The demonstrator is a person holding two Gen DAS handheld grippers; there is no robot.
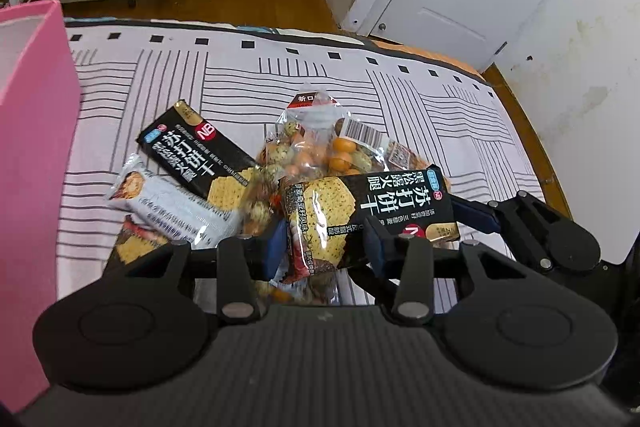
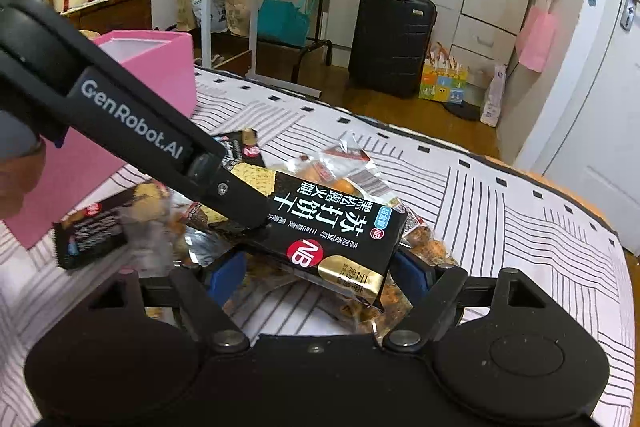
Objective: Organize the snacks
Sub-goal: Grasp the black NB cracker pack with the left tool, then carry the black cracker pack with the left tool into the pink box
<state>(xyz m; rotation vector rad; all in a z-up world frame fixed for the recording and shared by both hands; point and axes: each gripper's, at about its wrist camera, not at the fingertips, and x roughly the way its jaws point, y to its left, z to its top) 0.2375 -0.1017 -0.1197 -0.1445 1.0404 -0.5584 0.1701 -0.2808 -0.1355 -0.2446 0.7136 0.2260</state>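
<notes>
While both tools are working over the snack heap, the left tongs are pinching a black cracker packet between narrowly set blue pads.
Right tongs are standing wide apart, straddling that packet's gold end from below without pressing it. Beyond the left tongs' tips, a clear bag of round snacks is lying on the striped cover; left of them, a second black packet and a white wrapper are resting beside the pink box.
</notes>
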